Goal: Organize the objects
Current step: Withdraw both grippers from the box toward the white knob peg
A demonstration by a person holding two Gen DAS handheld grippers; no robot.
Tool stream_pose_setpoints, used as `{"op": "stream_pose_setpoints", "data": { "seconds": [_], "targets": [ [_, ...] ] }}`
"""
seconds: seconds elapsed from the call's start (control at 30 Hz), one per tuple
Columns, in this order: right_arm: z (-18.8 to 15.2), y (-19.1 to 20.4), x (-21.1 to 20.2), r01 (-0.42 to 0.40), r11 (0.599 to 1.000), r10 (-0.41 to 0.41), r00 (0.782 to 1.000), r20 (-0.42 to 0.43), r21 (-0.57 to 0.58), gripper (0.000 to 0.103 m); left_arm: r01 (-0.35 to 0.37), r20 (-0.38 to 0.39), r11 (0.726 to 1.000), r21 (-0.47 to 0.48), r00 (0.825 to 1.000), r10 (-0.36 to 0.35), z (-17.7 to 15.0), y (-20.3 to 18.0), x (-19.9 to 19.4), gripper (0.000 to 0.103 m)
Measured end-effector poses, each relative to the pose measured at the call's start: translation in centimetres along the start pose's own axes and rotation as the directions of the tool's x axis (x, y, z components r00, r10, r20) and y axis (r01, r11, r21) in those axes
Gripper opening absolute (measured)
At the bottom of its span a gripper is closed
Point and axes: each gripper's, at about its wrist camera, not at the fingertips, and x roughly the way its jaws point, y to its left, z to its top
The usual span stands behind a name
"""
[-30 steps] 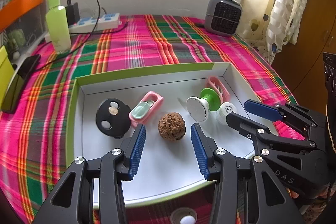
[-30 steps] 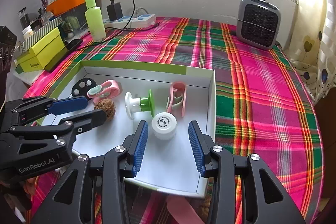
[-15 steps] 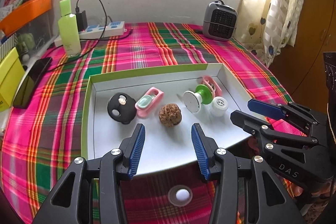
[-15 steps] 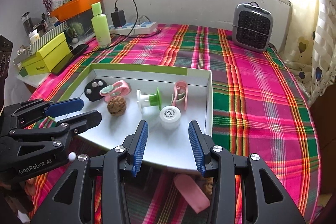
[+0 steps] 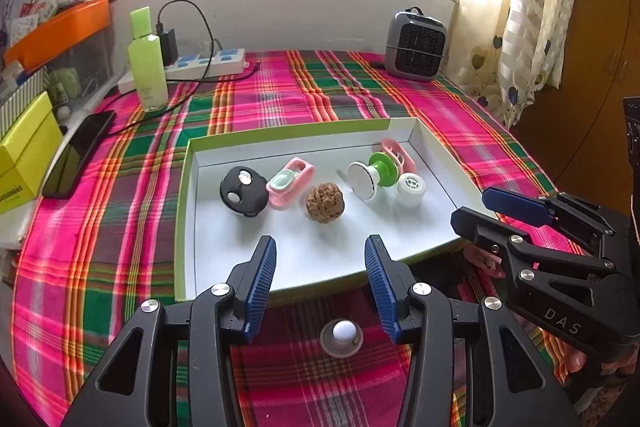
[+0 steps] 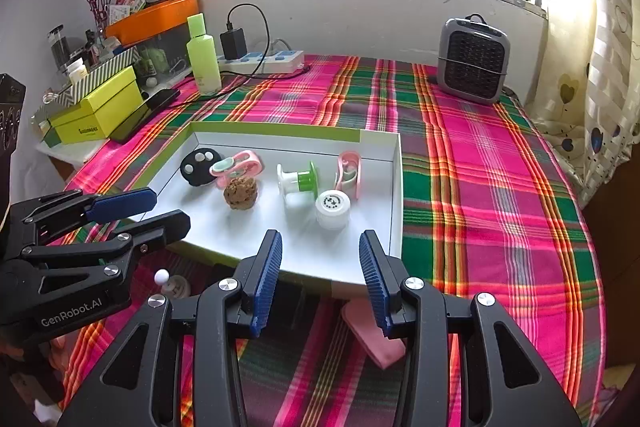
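A white tray with a green rim (image 5: pixel 182 211) (image 6: pixel 396 187) holds a black disc (image 5: pixel 243 191) (image 6: pixel 199 166), a pink clip case (image 5: pixel 290 181) (image 6: pixel 237 165), a brown walnut (image 5: pixel 325 203) (image 6: pixel 240 192), a green and white spool (image 5: pixel 372 177) (image 6: pixel 298 181), a white cap (image 5: pixel 410 189) (image 6: pixel 333 209) and a pink clip (image 5: pixel 396 154) (image 6: pixel 349 173). My left gripper (image 5: pixel 320 275) (image 6: pixel 140 211) is open and empty, above the tray's near edge. My right gripper (image 6: pixel 320 275) (image 5: pixel 488 211) is open and empty beside it.
A small round base with a white ball (image 5: pixel 343 335) (image 6: pixel 168 283) and a pink flat piece (image 6: pixel 372 339) lie on the plaid cloth before the tray. Behind stand a green bottle (image 5: pixel 146 67), power strip (image 5: pixel 208 61), heater (image 5: pixel 416 47), phone (image 5: pixel 78 153) and yellow box (image 5: pixel 24 151).
Both grippers have pulled back and up from the tray, still open. The tray's near edge, the ball base and the pink piece have come into view.
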Motion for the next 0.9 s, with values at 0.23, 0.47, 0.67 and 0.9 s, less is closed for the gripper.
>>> {"op": "stream_pose_setpoints", "data": {
  "seconds": [0.23, 0.47, 0.67, 0.9],
  "targets": [
    [-1.0, -0.1, -1.0, 0.004, 1.0, -0.005, 1.0, 0.005, 0.013, 0.042, 0.005, 0.008, 1.0, -0.012, 1.0, -0.005, -1.0, 0.0, -0.9, 0.045],
    [-2.1, -0.4, -2.2, 0.023, 1.0, -0.023, 1.0, 0.016, 0.014, 0.042, -0.008, 0.016, 0.999, -0.033, 1.0, 0.009, -2.5, 0.6, -1.8, 0.045],
    [-2.8, -0.8, -2.7, 0.035, 0.999, -0.036, 0.999, 0.013, 0.017, 0.042, -0.008, 0.009, 0.998, -0.055, 1.0, 0.008, -3.8, 1.3, -2.2, 0.045],
    [-3.8, -1.2, -3.1, 0.04, 0.999, -0.04, 0.999, 0.007, 0.024, 0.042, 0.002, -0.002, 0.998, -0.06, 1.0, -0.002, -5.2, 2.0, -2.4, 0.046]
  ]
}}
